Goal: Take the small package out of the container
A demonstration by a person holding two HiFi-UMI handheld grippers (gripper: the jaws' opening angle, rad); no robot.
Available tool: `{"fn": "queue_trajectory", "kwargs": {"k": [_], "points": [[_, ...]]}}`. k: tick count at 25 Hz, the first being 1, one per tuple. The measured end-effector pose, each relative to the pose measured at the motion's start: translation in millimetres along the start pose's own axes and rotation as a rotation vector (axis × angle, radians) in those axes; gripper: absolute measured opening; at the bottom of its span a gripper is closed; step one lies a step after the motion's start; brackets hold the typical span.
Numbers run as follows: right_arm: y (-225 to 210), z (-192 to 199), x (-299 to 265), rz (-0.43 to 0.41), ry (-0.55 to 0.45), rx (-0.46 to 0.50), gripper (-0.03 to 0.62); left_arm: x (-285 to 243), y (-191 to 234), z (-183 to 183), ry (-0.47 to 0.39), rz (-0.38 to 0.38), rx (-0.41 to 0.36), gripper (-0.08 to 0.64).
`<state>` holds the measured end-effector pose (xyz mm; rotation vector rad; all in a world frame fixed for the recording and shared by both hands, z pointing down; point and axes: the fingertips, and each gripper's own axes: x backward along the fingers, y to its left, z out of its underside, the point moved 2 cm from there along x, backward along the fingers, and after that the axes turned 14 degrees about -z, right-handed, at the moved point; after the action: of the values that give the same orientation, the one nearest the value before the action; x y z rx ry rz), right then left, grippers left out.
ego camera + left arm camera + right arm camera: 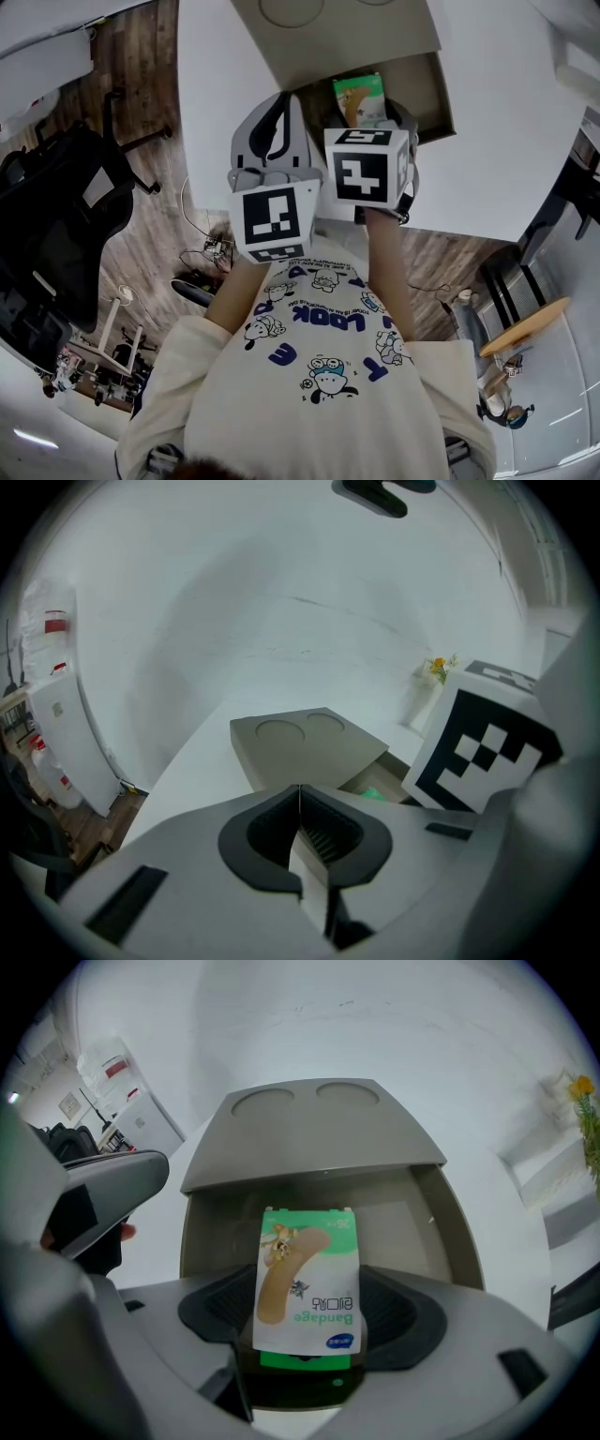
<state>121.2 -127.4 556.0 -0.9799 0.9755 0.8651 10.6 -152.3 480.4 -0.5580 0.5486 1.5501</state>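
**Package in the grip, lift-out under way**

The right gripper (309,1314) is clamping the small package (307,1279). Its 2 jaws are sitting only part-closed, pressing on the pack's 2 side edges near its lower end. The pack is a green-and-white bandage sachet, standing upright w/ its print upside down to the gripper's camera. Most of it is sticking out ahead of the jaws.

Directly ahead of and below the pack, the container's drawer (422,1227) is lying open, and its floor is looking bare. Beyond that, the container (309,1133) itself is showing a flat top w/ 2 round recesses. Whether the pack's far end is fully above the drawer's front wall, I can't tell.

The left gripper (302,832) is hanging just left of the right one. Its jaws are meeting tip to tip w/ nothing between them. It is pointing past the container and not touching it.

Judged step: the grasp is done and the pack is being drawn out of the drawer. The next move is calling for a straight pull up and back toward the person, approx. along the jaw line. The squeeze needs to be steady, as a thin, light sachet could slip or fold. Then it needs setting down on the white table (487,169) beside the container.
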Motion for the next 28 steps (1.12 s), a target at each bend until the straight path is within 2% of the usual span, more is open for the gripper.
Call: {"fn": "queue_trajectory", "kwargs": {"k": [9,14,22,28], "points": [[1,-1,1,0.01,-0.07,0.031,0.304,7,0,-5,-0.02,0.003,0.004,0.015],[2,-3,6,-0.031,-0.12,0.007,0.304,12,4,-12,-0.041,0.0,0.002,0.017],[3,-8,31,-0.056,-0.229,-0.034,0.304,26,6,-22,-0.085,0.004,-0.005,0.015],[3,-16,65,-0.037,-0.347,-0.01,0.304,39,-1,-39,-0.141,0.011,-0.005,0.017]]}}
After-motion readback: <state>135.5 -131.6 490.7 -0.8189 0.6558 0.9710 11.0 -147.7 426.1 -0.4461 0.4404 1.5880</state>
